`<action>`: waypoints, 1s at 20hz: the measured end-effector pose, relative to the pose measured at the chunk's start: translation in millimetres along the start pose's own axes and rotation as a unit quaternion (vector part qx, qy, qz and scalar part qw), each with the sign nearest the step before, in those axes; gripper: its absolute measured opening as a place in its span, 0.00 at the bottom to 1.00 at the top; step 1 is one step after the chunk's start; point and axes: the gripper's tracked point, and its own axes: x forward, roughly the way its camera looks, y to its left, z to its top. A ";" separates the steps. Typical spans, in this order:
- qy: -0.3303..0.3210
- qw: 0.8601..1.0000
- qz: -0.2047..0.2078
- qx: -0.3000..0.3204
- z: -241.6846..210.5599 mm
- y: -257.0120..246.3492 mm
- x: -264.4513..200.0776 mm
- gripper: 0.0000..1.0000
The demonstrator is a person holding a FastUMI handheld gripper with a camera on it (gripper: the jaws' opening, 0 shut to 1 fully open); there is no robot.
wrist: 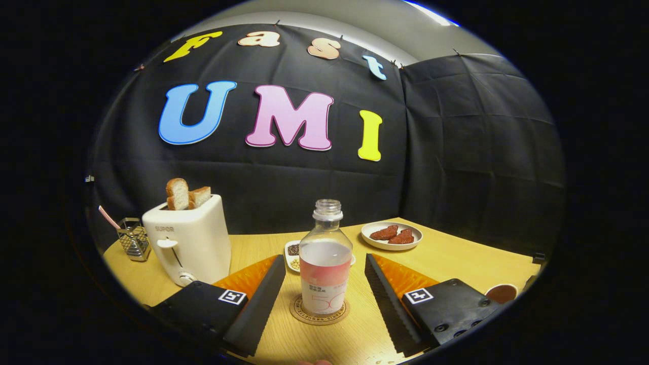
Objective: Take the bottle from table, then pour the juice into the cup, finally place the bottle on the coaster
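2 fingers of my claw (324,276) stand wide apart, touching nothing, with the uncapped bottle (325,263) upright between them on the coaster (319,310). The cup (501,293) sits by my right finger; beyond the bottle are a toaster (188,244) and a plate (391,236).

Bottle (325,258) on coaster (319,310); gripper (324,268) spread.

A toaster (188,242) with bread (185,193), a wire holder (134,238), a snack plate (391,235).
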 end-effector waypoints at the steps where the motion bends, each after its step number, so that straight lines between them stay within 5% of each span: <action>1: -0.006 1.000 0.006 -0.004 8.2 -0.3 -7.4 0.97; 20: -0.034 0.992 0.119 0.026 108.7 7.6 -147.4 0.97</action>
